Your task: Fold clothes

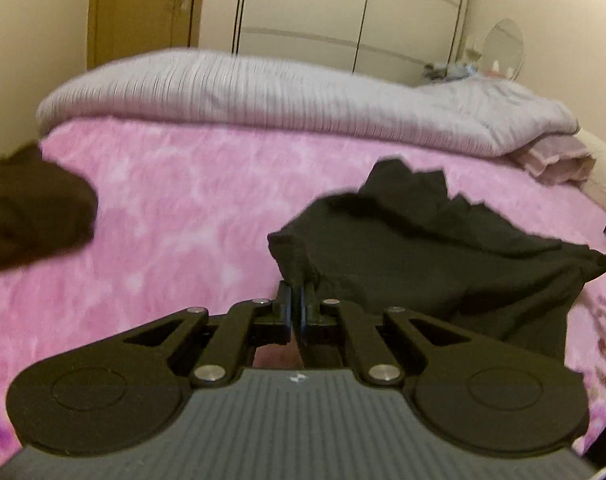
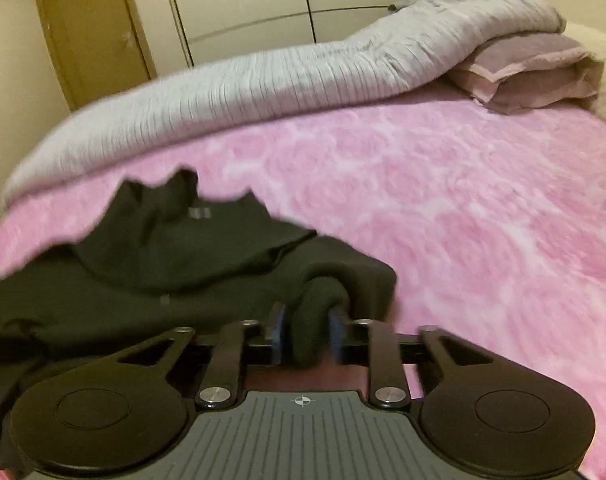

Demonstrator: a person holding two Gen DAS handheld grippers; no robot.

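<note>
A black garment (image 1: 415,240) lies rumpled on the pink bedspread (image 1: 191,216), lifted at its near edge. My left gripper (image 1: 296,294) is shut on its left corner, a thin fold pinched between the blue pads. In the right wrist view the same black garment (image 2: 175,264) spreads to the left, with a small label near its collar. My right gripper (image 2: 307,320) is shut on a thick bunched fold at the garment's right corner. The cloth hangs slack between the two grips.
A dark brown garment (image 1: 31,208) lies bunched at the left edge of the bed. A folded grey ribbed quilt (image 1: 263,100) runs along the far side, with a mauve pillow (image 2: 535,68) at its right end. Wardrobe doors (image 1: 343,12) stand behind. Bare pink bedspread (image 2: 463,200) extends to the right.
</note>
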